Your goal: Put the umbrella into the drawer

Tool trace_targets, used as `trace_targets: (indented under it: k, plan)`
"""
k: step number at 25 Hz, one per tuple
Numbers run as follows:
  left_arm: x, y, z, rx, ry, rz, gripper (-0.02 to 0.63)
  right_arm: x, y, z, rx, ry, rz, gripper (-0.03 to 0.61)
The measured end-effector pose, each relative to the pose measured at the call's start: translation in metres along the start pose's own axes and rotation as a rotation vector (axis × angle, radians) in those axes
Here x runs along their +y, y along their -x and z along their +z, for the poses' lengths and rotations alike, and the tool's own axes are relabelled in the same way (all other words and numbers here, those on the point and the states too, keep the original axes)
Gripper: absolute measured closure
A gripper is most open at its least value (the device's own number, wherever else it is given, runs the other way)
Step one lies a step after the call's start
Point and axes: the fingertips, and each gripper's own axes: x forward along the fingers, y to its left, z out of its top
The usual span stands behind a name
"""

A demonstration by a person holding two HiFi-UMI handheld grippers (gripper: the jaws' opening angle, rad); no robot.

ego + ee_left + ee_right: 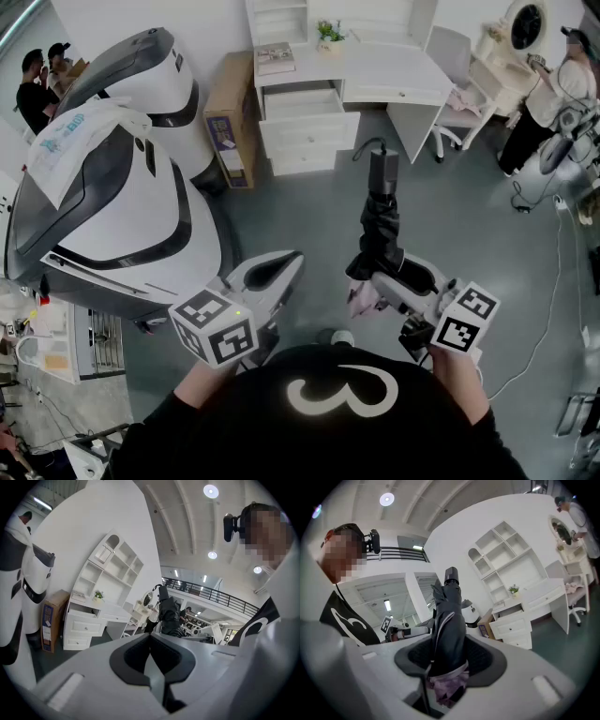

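A folded black umbrella (382,220) with a purple lining stands upright between the jaws of my right gripper (375,274), which is shut on its lower end. In the right gripper view the umbrella (446,625) fills the gap of that gripper (447,656), handle end up. My left gripper (272,272) is level beside it, to the left, with its jaws together and nothing held; the left gripper view shows this gripper (152,641) and the umbrella (168,616) beyond it. Ahead, the white desk's top drawer (302,103) is pulled open; it also shows as the open drawer (509,612).
Two large white and grey pod-shaped machines (112,206) stand to the left. A cardboard box (230,117) leans beside the drawer unit (305,141). A white chair (459,112) is right of the desk, where a person (544,94) stands. A cable (553,281) runs over the grey floor.
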Motion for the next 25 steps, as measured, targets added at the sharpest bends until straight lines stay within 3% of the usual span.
trace_targets:
  k: [20, 25]
  plan:
    - [0.002, 0.005, -0.002, -0.03, -0.044, 0.012, 0.606, 0.003, -0.005, 0.003, -0.048, 0.028, 0.022, 0.38]
    - [0.034, -0.01, 0.017, -0.023, -0.041, 0.016, 0.606, -0.017, -0.038, 0.018, -0.03, 0.025, 0.024, 0.38]
